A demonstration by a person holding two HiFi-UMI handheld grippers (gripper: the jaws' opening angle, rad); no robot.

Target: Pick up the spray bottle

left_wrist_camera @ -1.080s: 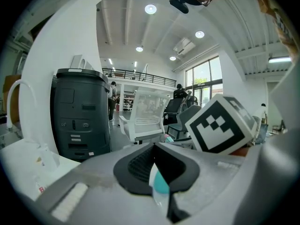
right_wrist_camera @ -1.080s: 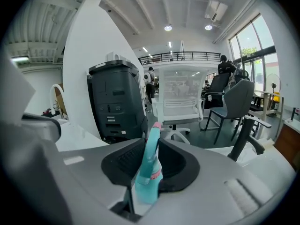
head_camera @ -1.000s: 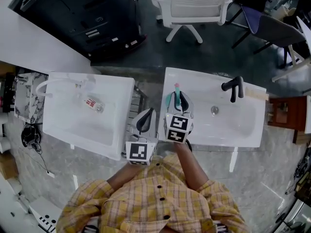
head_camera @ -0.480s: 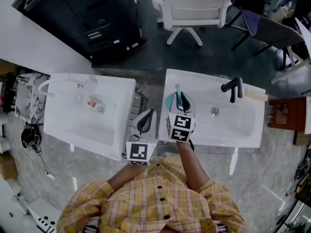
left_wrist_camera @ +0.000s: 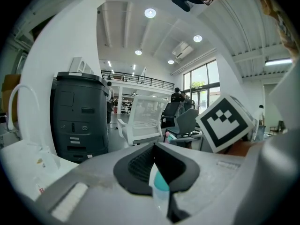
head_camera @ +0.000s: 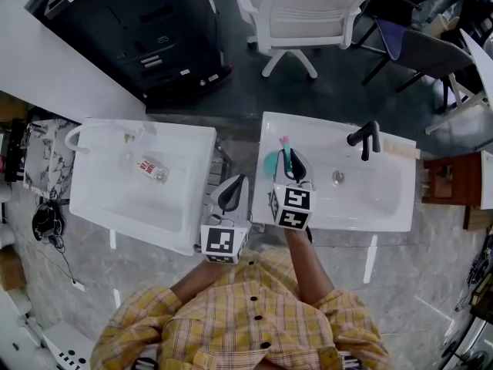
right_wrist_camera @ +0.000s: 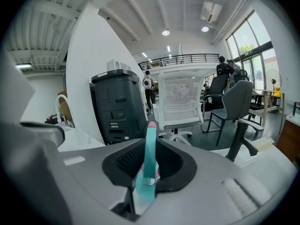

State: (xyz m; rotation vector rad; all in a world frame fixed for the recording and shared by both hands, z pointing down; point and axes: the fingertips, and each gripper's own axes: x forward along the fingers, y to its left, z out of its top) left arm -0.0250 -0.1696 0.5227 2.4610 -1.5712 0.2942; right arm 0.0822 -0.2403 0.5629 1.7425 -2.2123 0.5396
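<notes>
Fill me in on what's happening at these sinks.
A person in a yellow plaid shirt works two handheld grippers. The right gripper is closed on a teal plastic spray bottle with a pink tip, at the left end of the right-hand white sink. The left gripper hangs between that sink and the left-hand white sink, jaw tips together, apart from the bottle.

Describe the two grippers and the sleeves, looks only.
The left gripper and right gripper match: a pale grey moulded body tapering to black ribbed jaws. Each carries a white cube printed with black square markers at the end nearest the person. No cables show. The person wears a yellow plaid shirt with dark buttons, sleeves ending short of the wrists.
</notes>
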